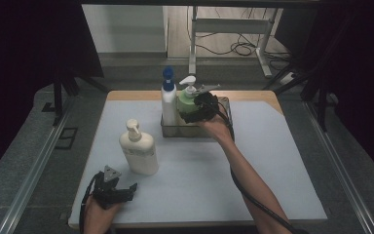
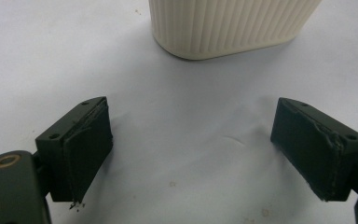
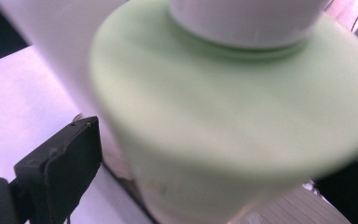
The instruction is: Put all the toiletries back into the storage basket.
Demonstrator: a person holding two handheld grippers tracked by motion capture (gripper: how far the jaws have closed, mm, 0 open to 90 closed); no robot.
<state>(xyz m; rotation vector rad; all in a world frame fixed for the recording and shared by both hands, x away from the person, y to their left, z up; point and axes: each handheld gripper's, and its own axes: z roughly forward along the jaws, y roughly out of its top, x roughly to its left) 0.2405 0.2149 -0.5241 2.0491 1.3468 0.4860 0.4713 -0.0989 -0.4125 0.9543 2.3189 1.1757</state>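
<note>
A green pump bottle point(image 1: 185, 101) stands in a dark wire basket point(image 1: 175, 131) at the back of the table, beside a white bottle with a blue cap point(image 1: 168, 100). My right gripper point(image 1: 196, 111) reaches over the basket; the green bottle point(image 3: 233, 116) sits blurred between its wide-apart jaws, with a small gap at the left pad point(image 3: 72, 163). A cream pump bottle point(image 1: 139, 151) stands front left. My left gripper point(image 1: 129, 191) rests open on the mat just before it, with the ribbed base of the cream bottle point(image 2: 228, 28) ahead of its empty jaws point(image 2: 191, 149).
A pale mat point(image 1: 199, 170) covers the wooden table. Metal rails run along both sides of the table. Behind the far edge are a desk frame point(image 1: 233, 29) and loose cables on the floor.
</note>
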